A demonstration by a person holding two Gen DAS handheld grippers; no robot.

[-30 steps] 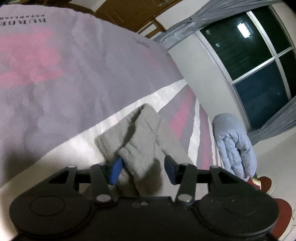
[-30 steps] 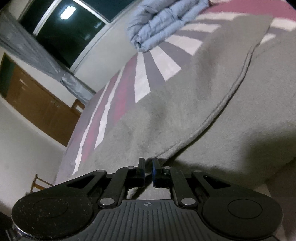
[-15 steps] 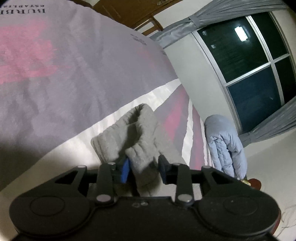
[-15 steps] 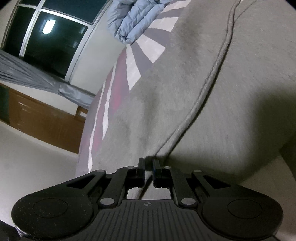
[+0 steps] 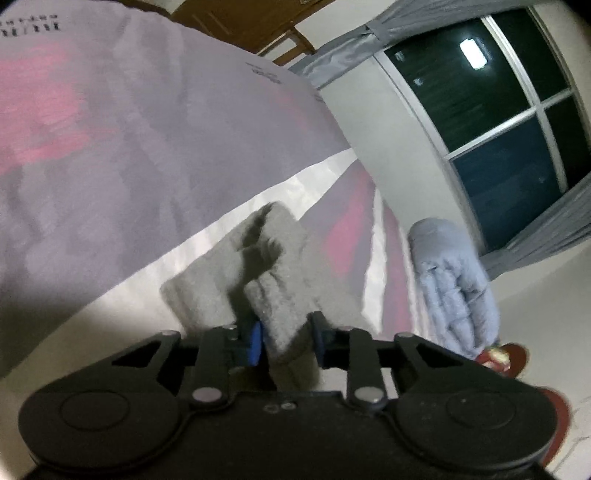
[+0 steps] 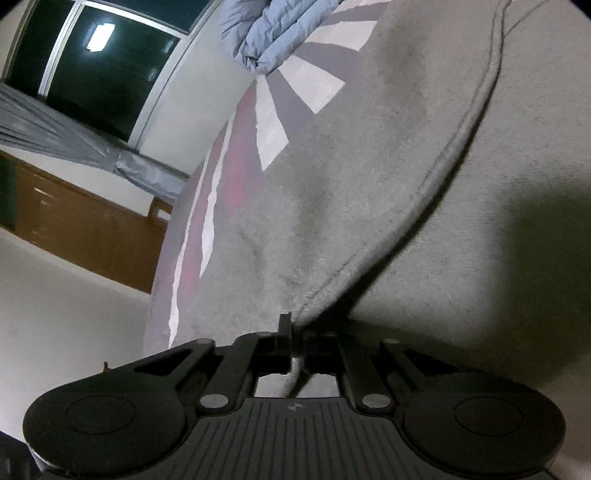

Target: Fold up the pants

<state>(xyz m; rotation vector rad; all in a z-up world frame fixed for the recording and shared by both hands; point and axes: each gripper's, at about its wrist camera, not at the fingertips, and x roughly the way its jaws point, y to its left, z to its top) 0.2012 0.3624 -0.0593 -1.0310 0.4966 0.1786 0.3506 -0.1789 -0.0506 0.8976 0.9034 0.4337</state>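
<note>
Grey fleece pants (image 5: pixel 273 266) lie on the striped bedspread (image 5: pixel 110 147). In the left wrist view their cuff end bunches toward me, and my left gripper (image 5: pixel 285 338) is shut on a thick fold of that cuff between the blue pads. In the right wrist view the pants (image 6: pixel 369 192) fill most of the frame, with a long seam curving across. My right gripper (image 6: pixel 295 332) is shut on the seamed edge of the pants and holds it lifted off the layer below.
A folded light-blue quilt (image 5: pixel 454 280) lies at the far end of the bed, also in the right wrist view (image 6: pixel 273 33). A dark window (image 5: pixel 498 103) and grey curtains stand behind it. A brown wooden cabinet (image 6: pixel 85 229) lines the wall.
My left gripper closed from wide open onto the cuff fold. My right gripper stayed shut and lifted the pants edge, tilting the view.
</note>
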